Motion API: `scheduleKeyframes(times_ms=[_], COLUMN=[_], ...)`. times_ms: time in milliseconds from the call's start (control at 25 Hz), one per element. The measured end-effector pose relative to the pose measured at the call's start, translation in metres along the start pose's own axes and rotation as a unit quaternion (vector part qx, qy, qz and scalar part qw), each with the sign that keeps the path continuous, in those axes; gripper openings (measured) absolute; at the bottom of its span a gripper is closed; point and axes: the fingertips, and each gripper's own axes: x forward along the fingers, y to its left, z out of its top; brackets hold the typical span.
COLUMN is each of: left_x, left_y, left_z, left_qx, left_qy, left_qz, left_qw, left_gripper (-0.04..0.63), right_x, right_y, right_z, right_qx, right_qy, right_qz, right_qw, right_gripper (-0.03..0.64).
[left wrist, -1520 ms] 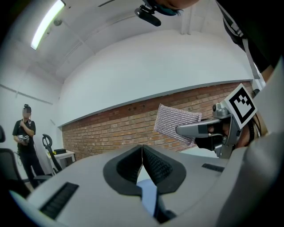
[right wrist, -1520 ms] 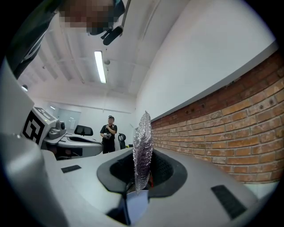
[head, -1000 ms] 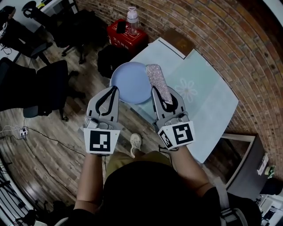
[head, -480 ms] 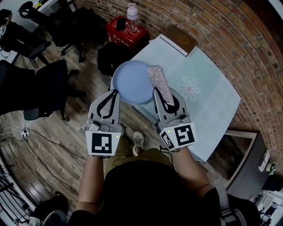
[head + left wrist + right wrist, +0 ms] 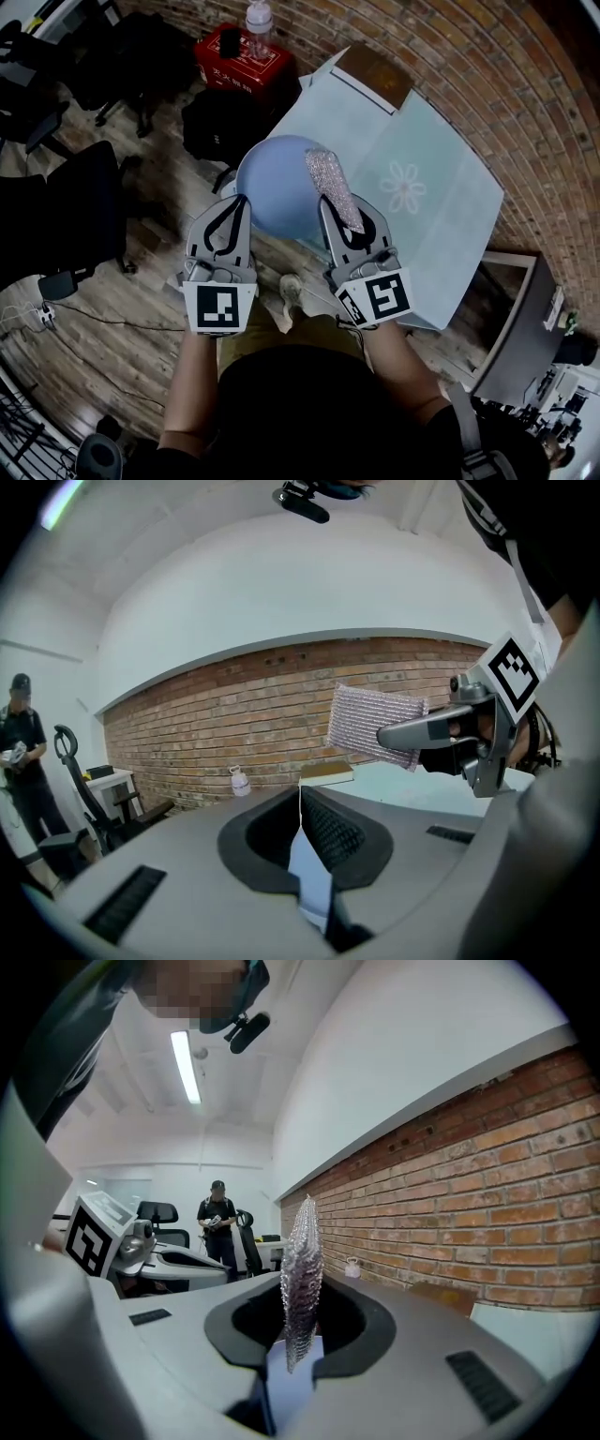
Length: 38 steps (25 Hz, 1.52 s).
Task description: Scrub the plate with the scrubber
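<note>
Your left claw (image 5: 238, 202) is clamped on the near rim of the blue plate (image 5: 277, 186), holding it in the air over the bench's (image 5: 422, 225) left edge. Your right claw (image 5: 334, 204) pinches the silver scrubber (image 5: 330, 180), which shows along the plate's right side.

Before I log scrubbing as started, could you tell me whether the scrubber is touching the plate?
Apart. The left gripper view shows the plate edge-on, with brick wall visible between it and the scrubber off to its right.

No legible text or labels
</note>
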Motion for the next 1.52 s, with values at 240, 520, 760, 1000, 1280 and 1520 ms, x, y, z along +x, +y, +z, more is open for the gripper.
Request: scheduleKeyframes(times_ms=[240,520,760,1000,1280,1520], left_x=[0.011,0.019,0.030,0.030,0.036,0.048], left_y=[0.032,0.042,0.033,0.015,-0.011,-0.013], left_z=[-0.044,-0.083,-0.128,-0.180,-0.204,-0.211], left_qx=[-0.035,-0.039,-0.073,-0.196,-0.276,-0.306], left_qy=[0.009,0.041,0.077,0.153,0.185,0.192], left_qz=[-0.040,-0.073,-0.071,-0.071,-0.082,-0.058], left_qw=[0.9986,0.9957,0.9919,0.9659,0.9397,0.9308], left_gripper=[0.025,0.025,0.025,0.028,0.161,0.145], right_x=[0.036,0.055,0.077,0.086,0.097,0.115], right_y=[0.018,0.029,0.022,0.016,0.028,0.046], right_z=[-0.008,-0.030,-0.068,-0.107,-0.146,-0.159], right_qx=[-0.006,0.004,0.018,0.022,0.003,0.005], right_qy=[0.023,0.047,0.073,0.103,0.155,0.157], right_qz=[-0.027,-0.012,0.017,0.050,0.139,0.203], right_qw=[0.999,0.999,0.997,0.993,0.978,0.967], right_gripper=[0.089,0.089,0.089,0.089,0.089,0.089])
